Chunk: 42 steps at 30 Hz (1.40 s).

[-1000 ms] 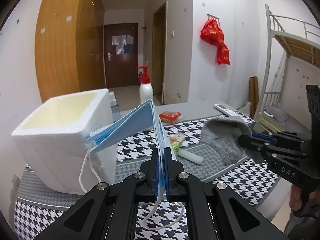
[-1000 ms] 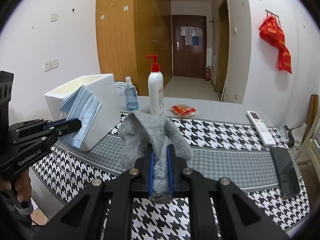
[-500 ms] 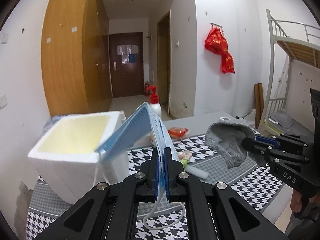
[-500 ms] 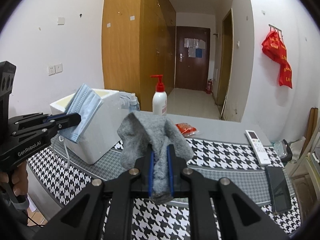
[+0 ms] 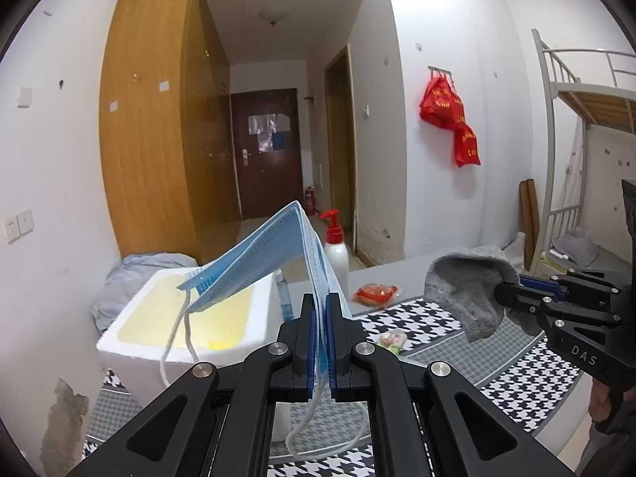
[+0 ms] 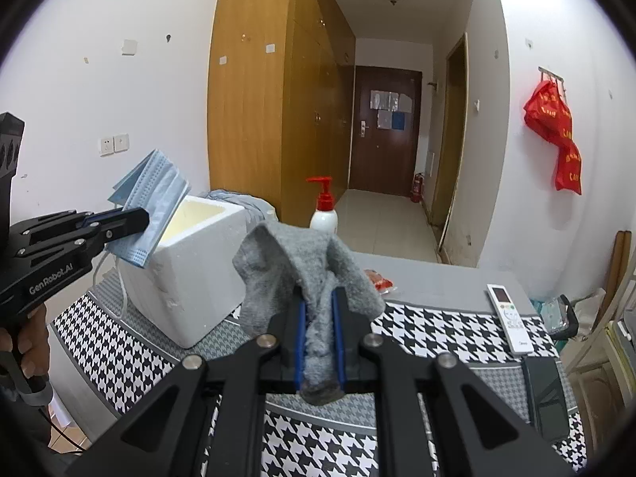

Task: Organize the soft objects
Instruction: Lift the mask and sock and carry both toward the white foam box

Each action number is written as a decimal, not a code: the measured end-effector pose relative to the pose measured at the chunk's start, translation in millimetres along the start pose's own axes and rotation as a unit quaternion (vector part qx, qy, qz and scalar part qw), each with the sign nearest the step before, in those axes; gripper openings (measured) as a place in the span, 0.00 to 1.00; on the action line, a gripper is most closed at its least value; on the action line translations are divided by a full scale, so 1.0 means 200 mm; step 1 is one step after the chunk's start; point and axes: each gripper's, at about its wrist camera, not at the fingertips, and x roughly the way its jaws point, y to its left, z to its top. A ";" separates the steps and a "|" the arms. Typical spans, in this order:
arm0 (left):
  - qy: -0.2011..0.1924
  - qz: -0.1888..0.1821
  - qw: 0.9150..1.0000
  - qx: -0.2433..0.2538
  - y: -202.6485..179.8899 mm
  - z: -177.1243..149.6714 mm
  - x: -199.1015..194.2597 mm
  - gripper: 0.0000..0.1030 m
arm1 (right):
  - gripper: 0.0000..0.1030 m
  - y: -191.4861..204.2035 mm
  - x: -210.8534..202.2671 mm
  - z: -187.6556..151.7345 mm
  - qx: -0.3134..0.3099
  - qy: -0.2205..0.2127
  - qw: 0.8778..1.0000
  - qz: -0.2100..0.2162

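Blue masks [image 5: 274, 254] are clamped in the left hand-held gripper [image 5: 321, 306]; the right hand-held gripper [image 6: 318, 302] clamps a grey sock [image 6: 294, 262].

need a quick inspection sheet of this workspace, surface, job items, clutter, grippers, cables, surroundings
surface: table under a black-and-white houndstooth cloth.
job's things: blue pleated face mask and grey knitted sock, both held in the air; open white foam box on the table.
clutter: white pump bottle with red top, red snack packet, white remote control, black phone.
grippers: left gripper shut on the mask; right gripper shut on the sock.
cables: nothing seen.
surroundings: wooden wardrobe, red bags on a wall hook.
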 end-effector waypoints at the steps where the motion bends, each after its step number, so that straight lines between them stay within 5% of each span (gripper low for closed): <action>1: -0.002 0.002 1.000 0.000 0.01 0.00 -0.01 0.05 | 0.15 0.01 0.00 0.01 -0.001 0.000 1.000 0.001; 21: -0.013 0.082 0.996 -0.018 0.25 0.00 -0.14 0.05 | 0.15 0.27 0.10 0.11 -0.035 -0.011 0.996 0.080; 42: -0.005 0.105 0.994 -0.029 0.36 0.01 -0.08 0.05 | 0.15 0.43 0.20 0.19 -0.052 -0.011 0.992 0.117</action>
